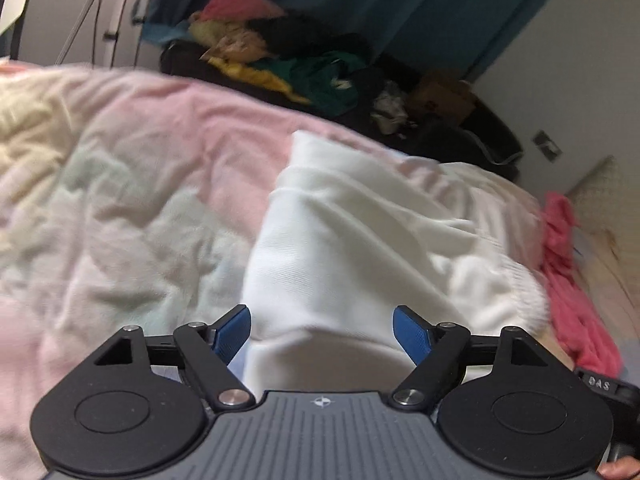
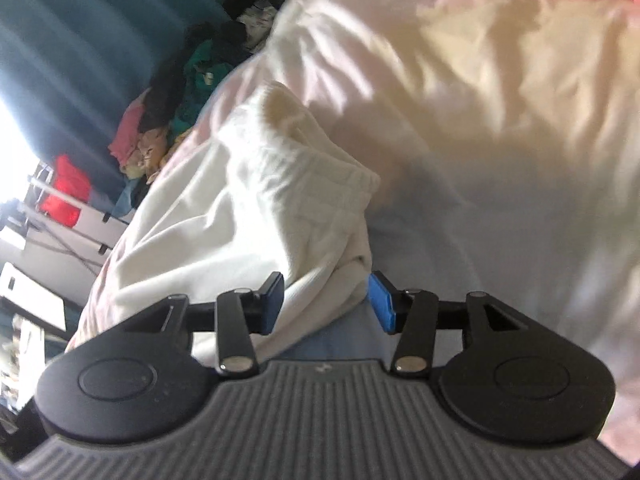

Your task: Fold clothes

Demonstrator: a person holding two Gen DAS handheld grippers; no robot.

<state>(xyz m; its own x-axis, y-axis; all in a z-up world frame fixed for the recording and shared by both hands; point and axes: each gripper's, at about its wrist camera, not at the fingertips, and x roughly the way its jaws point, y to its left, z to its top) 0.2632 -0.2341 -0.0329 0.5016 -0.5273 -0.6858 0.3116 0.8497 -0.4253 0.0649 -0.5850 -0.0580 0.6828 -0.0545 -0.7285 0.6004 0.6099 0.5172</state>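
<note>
Left wrist view has the left gripper (image 1: 322, 330) spread wide over the white garment (image 1: 360, 240) lying on the bed (image 1: 120, 152), while the right gripper (image 2: 326, 304), also parted, straddles its bunched edge, probably lining up a pinch.

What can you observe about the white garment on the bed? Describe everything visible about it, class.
The white garment looks like soft, finely ribbed knit cloth with a gathered, elastic-looking band along one edge. It lies crumpled and partly doubled over on the pastel blanket, beside a pink cloth. The left gripper and right gripper are both open, each with the cloth's edge lying between its blue fingers; neither is clamped on it.
</note>
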